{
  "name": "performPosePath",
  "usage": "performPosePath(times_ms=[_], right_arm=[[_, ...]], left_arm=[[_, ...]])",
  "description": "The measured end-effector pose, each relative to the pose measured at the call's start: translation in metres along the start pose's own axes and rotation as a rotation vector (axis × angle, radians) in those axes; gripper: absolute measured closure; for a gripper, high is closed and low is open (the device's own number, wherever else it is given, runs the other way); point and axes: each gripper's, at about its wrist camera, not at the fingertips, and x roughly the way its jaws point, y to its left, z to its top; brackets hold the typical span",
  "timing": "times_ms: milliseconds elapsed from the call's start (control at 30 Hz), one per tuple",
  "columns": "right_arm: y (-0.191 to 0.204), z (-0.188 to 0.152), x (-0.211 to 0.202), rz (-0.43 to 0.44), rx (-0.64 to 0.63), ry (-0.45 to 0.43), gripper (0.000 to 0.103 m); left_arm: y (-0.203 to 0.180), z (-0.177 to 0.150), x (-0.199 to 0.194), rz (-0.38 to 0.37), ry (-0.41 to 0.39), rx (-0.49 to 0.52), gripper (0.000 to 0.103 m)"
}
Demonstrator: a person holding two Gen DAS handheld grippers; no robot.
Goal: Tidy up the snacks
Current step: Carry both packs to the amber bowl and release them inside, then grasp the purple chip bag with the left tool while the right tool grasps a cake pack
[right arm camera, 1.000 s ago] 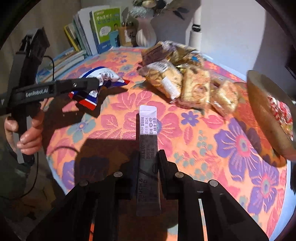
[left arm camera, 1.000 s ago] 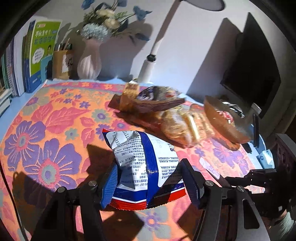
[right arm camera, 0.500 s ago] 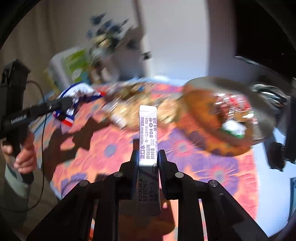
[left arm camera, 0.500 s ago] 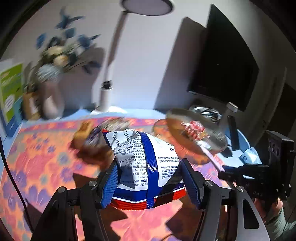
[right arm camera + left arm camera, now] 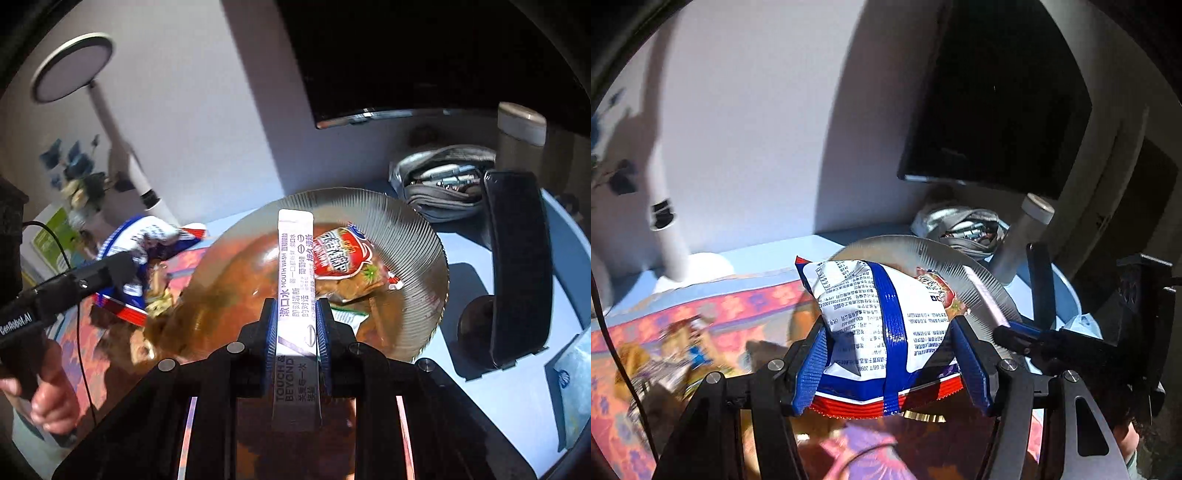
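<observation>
My left gripper [image 5: 888,354] is shut on a puffy white, blue and red snack bag [image 5: 882,310], held in the air just left of a ribbed glass bowl [image 5: 945,262]. In the right wrist view my right gripper [image 5: 295,325] is shut on a slim white mouthwash stick sachet [image 5: 295,254], which points over the glass bowl [image 5: 424,236]. A red snack packet [image 5: 343,254] lies in the bowl. The snack bag [image 5: 147,232] shows at the bowl's left rim.
A blurred pile of snacks [image 5: 665,354] lies on the floral cloth [image 5: 738,306]. Behind the bowl are a grey pouch [image 5: 443,184], a white cylinder [image 5: 521,133], a dark monitor [image 5: 997,92] and black headphones [image 5: 517,266]. A white desk lamp [image 5: 70,66] stands at the back left.
Both grippers have swung right and risen, from over the floral cloth and snack pile to the glass bowl. Each keeps the item it held.
</observation>
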Motion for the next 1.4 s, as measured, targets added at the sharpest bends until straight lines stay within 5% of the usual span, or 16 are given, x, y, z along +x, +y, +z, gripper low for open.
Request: performPosePath(times_ms=[100, 200, 400, 733, 967, 1133, 1400], right_arm=[[-0.004, 0.003, 0.013, 0.003, 0.01, 0.013, 0.082], [-0.008, 0.006, 0.021, 0.01, 0.018, 0.029, 0.077], [-0.015, 0.001, 0.016, 0.039, 0.046, 0.037, 0.076], [0.026, -0.007, -0.016, 0.101, -0.009, 0.018, 0.076], [0.083, -0.018, -0.027, 0.166, -0.111, 0.024, 0.076], [0.125, -0.033, -0.018, 0.217, -0.187, 0.057, 0.076], [0.155, -0.077, 0.02, 0.257, -0.257, 0.135, 0.074]], left_arm=[[-0.007, 0.005, 0.022, 0.007, 0.021, 0.011, 0.04], [-0.007, 0.007, 0.035, 0.015, 0.027, 0.001, 0.026], [0.0, 0.003, 0.014, 0.022, -0.003, -0.007, 0.024], [0.029, -0.015, -0.104, 0.083, -0.142, -0.036, 0.024], [0.061, -0.039, -0.213, 0.225, -0.267, -0.065, 0.024], [0.091, -0.069, -0.258, 0.319, -0.315, -0.114, 0.021], [0.169, -0.15, -0.22, 0.419, -0.193, -0.295, 0.014]])
